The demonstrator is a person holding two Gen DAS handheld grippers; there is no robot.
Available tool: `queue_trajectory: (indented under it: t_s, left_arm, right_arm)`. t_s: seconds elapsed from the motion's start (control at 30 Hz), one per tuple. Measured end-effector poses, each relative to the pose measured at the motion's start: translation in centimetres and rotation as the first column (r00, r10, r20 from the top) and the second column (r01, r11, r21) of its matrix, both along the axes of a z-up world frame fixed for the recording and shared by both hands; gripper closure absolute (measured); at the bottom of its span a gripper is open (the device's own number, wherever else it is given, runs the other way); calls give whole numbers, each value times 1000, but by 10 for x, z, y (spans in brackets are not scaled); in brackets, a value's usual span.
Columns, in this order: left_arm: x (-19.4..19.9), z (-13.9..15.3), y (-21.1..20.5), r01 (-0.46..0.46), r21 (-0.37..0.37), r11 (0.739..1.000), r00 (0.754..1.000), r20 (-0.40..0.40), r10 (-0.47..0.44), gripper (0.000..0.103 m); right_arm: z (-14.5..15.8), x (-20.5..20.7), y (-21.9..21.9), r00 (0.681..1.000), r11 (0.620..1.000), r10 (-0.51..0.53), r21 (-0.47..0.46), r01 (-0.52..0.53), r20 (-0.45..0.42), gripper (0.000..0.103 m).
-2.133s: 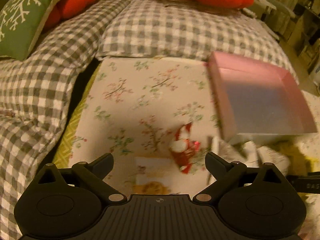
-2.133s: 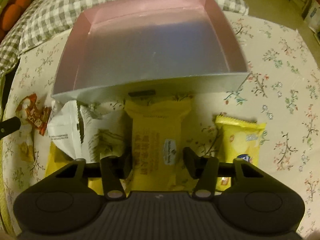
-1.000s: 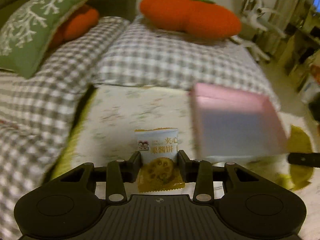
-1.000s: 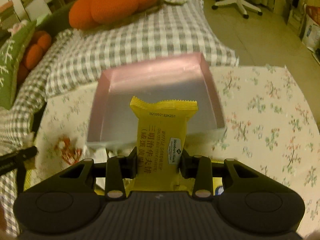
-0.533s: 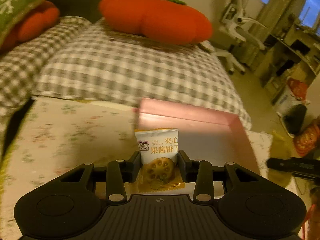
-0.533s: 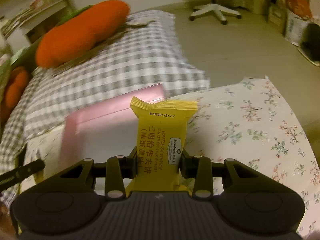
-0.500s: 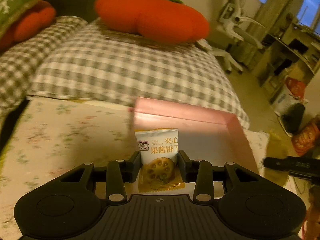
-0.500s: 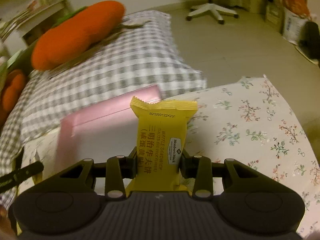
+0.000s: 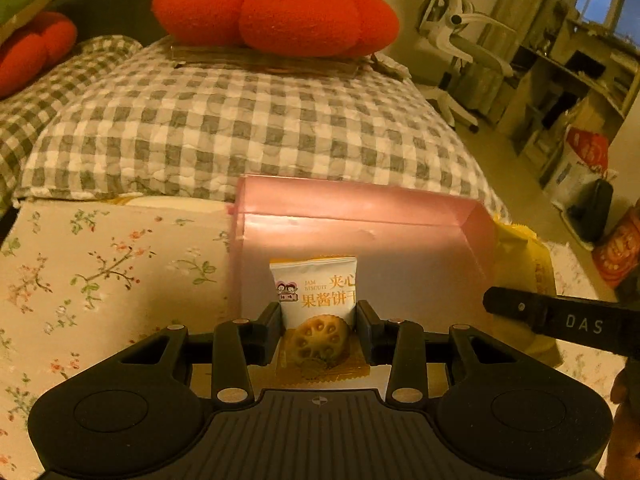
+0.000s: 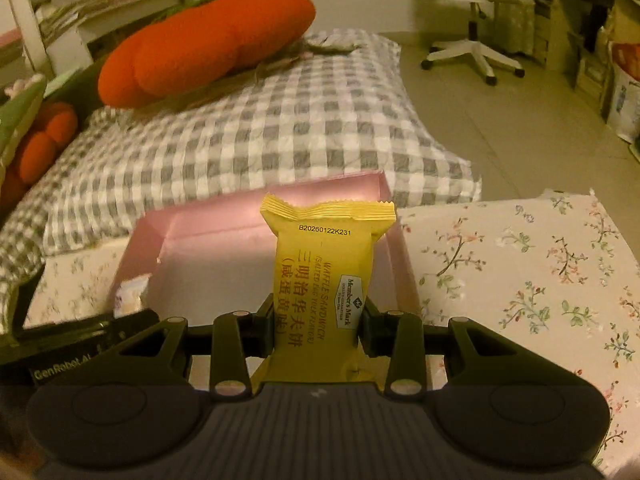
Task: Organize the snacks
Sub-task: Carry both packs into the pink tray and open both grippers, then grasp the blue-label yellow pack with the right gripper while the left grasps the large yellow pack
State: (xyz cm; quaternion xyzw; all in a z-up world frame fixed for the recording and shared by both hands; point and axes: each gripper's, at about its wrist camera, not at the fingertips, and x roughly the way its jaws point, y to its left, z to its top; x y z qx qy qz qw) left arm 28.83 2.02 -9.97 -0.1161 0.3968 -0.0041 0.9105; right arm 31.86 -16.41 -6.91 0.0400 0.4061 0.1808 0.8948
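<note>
My left gripper [image 9: 318, 322] is shut on a white and orange jam biscuit packet [image 9: 316, 300] and holds it upright over the near part of the pink box [image 9: 360, 204]. My right gripper [image 10: 318, 320] is shut on a yellow waffle sandwich packet [image 10: 324, 280] and holds it upright in front of the same pink box [image 10: 256, 208]. The right gripper's finger [image 9: 560, 320] shows at the right of the left wrist view. The left gripper's finger [image 10: 80, 332] shows at the left of the right wrist view, with its biscuit packet [image 10: 128, 296] beside it.
The box sits on a floral cloth [image 9: 100, 264], also in the right wrist view [image 10: 520, 272]. Behind lie a grey checked cushion [image 9: 240, 128] and an orange pumpkin pillow [image 9: 276, 8]. An office chair [image 10: 472, 20] and shelves stand at the back right.
Both grippers closed on packets on the cloth, lifted them and carried them toward the pink box. In the last half second the left gripper drew closer over the box.
</note>
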Motion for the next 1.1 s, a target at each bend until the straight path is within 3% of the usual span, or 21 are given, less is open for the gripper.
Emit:
queue_trajectory:
  t_s: [0.17,0.27,0.43,0.57,0.77,0.83,0.9,1.0,1.1]
  left_arm:
    - [-1,-1,-3,22,37,999,1000,-19,-21,63]
    - [-2,3,2,21,42,999,999,-35,-20,60]
    - [-15,26,7,3,119,993,999,-35,1,58]
    - [-34,54,10,-17,164,986,999,-30,22,54]
    - [-68,83,16,-34,156,987,998,-48,42,49]
    - [-79,88,22,-51,123,991,996,-66,59,47]
    - [-88,90,30,-72,87,994,994,-77,79,41]
    - [-100,83,37,-100,94,991,989,-102,110,36]
    - [-110,65,34,-96,115,989,984,-138,112,36]
  right_arm:
    - [-5,3,-9,999,999,-27,33,28,-44,64]
    - [1,2,-12,998,998,-56,24,56,-27,48]
    - [24,-5,-24,996,995,-78,61,80,-36,44]
    - [37,-13,-30,994,996,-86,5,87,-73,42]
    - [63,-37,-43,987,995,-102,-34,98,-124,34]
    - [69,-47,-44,985,993,-108,-53,101,-137,33]
    - [72,-59,-44,982,993,-106,-62,98,-158,26]
    - [67,-75,-37,979,996,-63,-73,50,-196,19]
    - [52,-86,-29,974,996,-44,-82,26,-223,19]
